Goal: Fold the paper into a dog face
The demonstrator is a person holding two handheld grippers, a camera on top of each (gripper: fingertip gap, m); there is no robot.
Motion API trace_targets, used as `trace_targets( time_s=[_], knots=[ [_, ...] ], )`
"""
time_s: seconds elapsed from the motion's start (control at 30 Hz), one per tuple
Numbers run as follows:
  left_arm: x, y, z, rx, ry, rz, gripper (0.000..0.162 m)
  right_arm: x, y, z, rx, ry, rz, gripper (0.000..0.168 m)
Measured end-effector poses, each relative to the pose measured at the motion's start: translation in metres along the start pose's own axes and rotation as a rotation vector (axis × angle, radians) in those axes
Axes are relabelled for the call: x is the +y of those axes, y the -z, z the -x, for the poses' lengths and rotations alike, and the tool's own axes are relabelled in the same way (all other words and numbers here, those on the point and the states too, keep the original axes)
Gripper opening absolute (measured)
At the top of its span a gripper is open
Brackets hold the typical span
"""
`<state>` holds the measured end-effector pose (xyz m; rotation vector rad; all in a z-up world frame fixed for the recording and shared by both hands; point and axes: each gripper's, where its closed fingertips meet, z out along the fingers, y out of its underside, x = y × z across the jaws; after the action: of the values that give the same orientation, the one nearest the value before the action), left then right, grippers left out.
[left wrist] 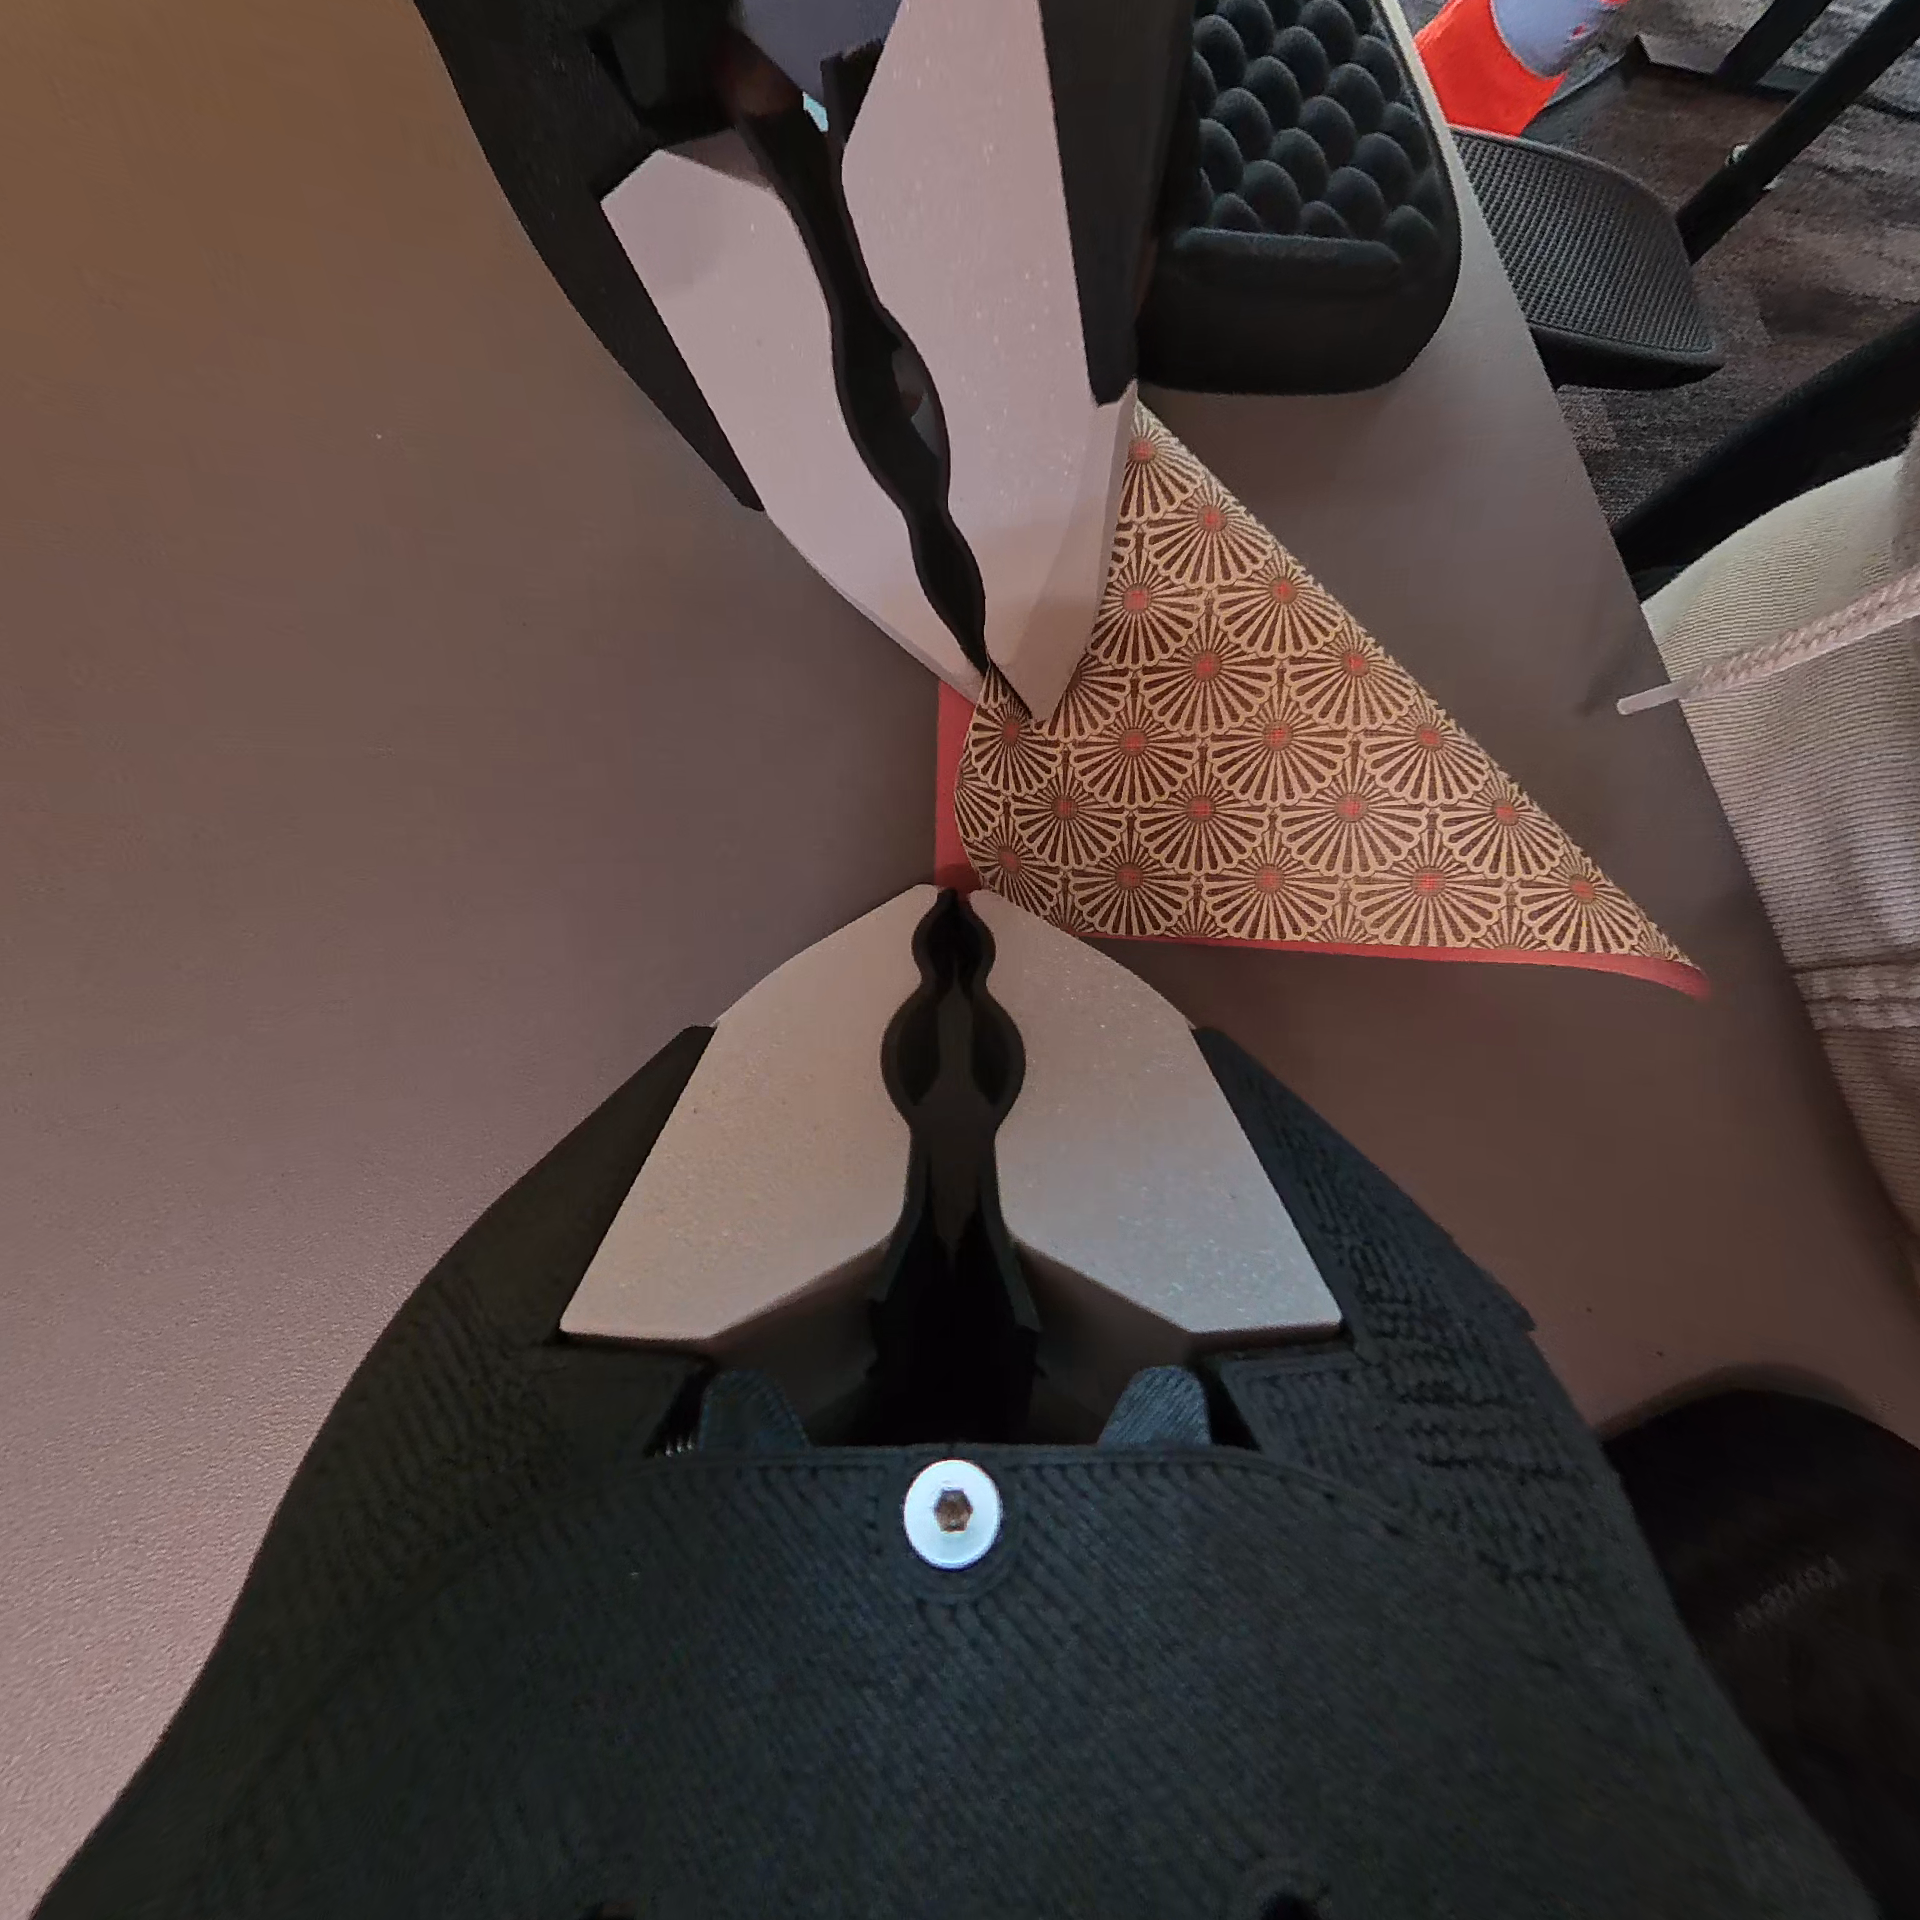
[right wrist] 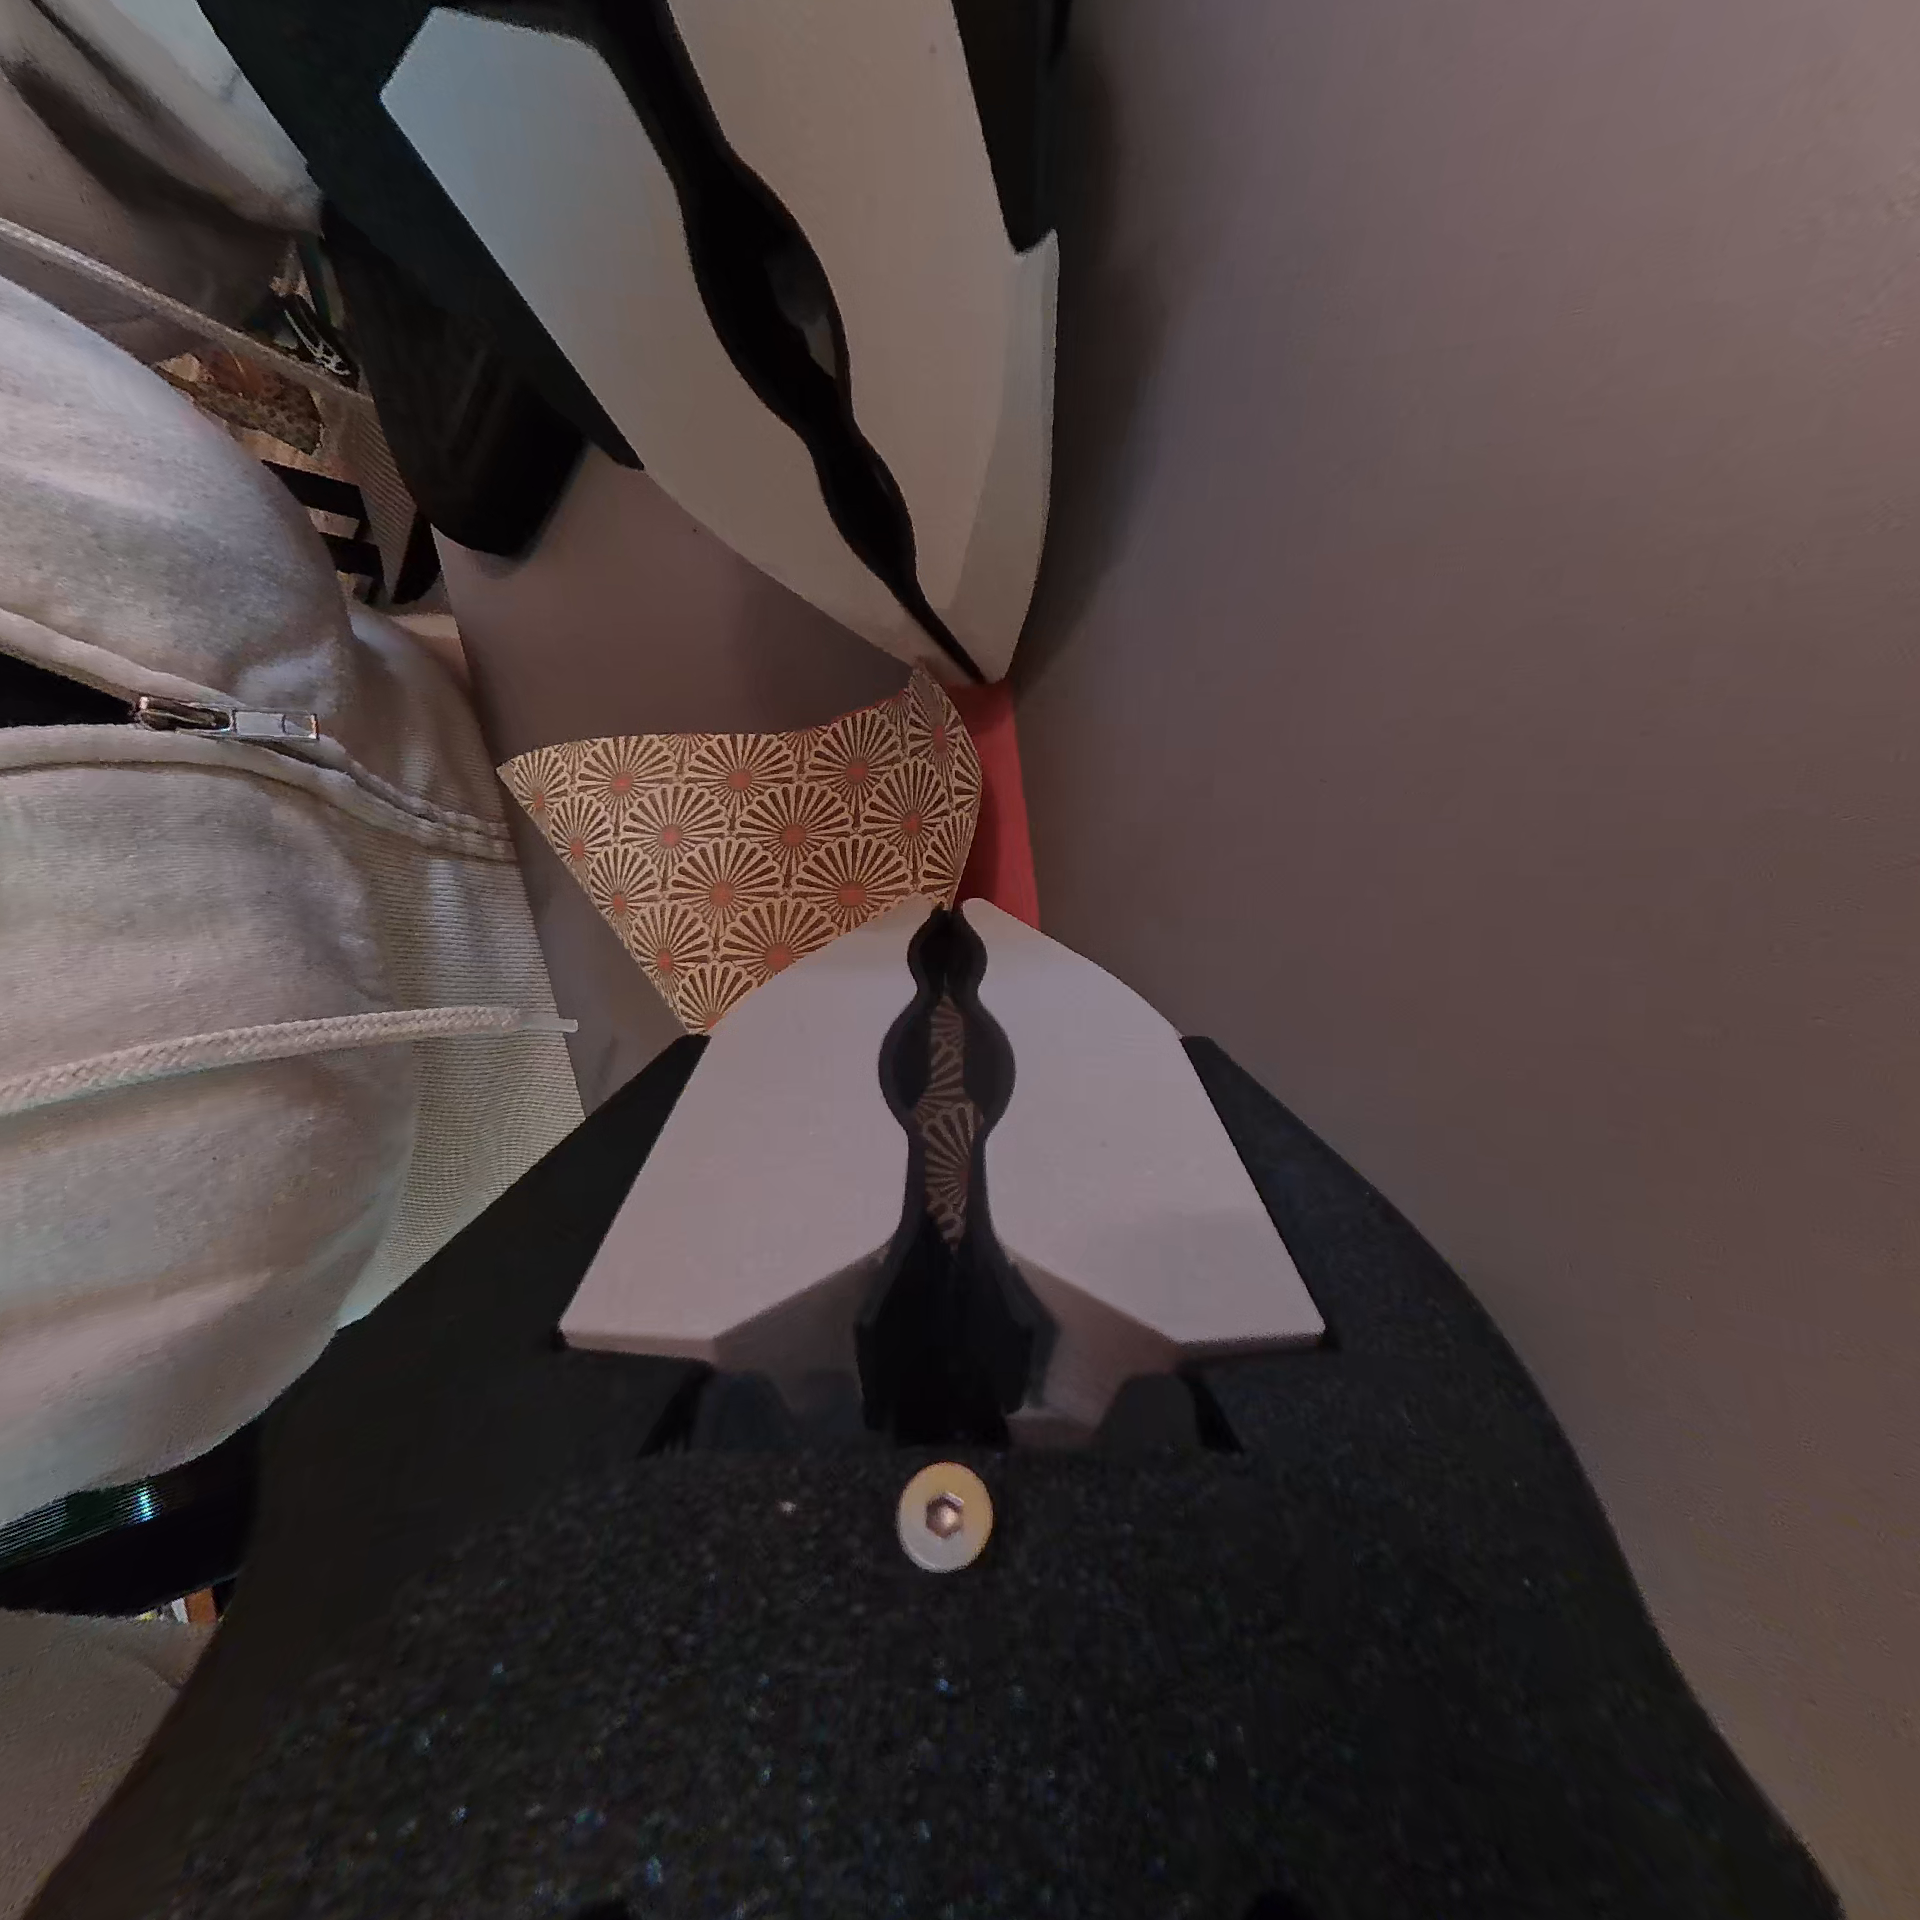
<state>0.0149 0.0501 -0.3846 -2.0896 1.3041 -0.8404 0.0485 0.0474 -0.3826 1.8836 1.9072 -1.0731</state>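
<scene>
The main risk here is that the fold is going askew. The paper (left wrist: 1299,748), patterned on one face and red on the other, is lying doubled into a triangle on the worktop (left wrist: 364,727), and its patterned upper layer is bowing up instead of lying flat. A red strip of the lower layer is showing past it on the side away from the person. If either tool is pulling sideways while the layer is arching like this, the edges are likely to be drifting out of line, and the crease would then be setting crooked. A harder tug could also be tearing the thin sheet at the pinch, or sliding the whole paper across the smooth worktop.

The right gripper (right wrist: 951,914) is reaching in low along the paper's raised edge. Its jaws are pinching that patterned layer, which is showing in the slot between them. The left gripper (left wrist: 951,909) is coming from the opposite end of the same edge, angled down, with its tip sitting at the paper's red corner. Its jaws are pressed together, but I cannot tell whether they are nipping any paper or only pinning the corner down. The two tips are facing each other along that edge, near but apart. The person's light jacket (right wrist: 208,935) is sitting just beyond the paper's far point.
</scene>
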Motion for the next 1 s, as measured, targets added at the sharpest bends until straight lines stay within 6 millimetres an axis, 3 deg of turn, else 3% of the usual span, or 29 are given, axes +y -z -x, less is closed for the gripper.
trace_targets(
  time_s=[1.0],
  knots=[
    [0.0016, 0.0032, -0.0016, 0.047, 0.040, 0.004, 0.000, -0.0017, 0.0003, -0.0016, 0.025, -0.019, -0.032, 0.000]
  ],
)
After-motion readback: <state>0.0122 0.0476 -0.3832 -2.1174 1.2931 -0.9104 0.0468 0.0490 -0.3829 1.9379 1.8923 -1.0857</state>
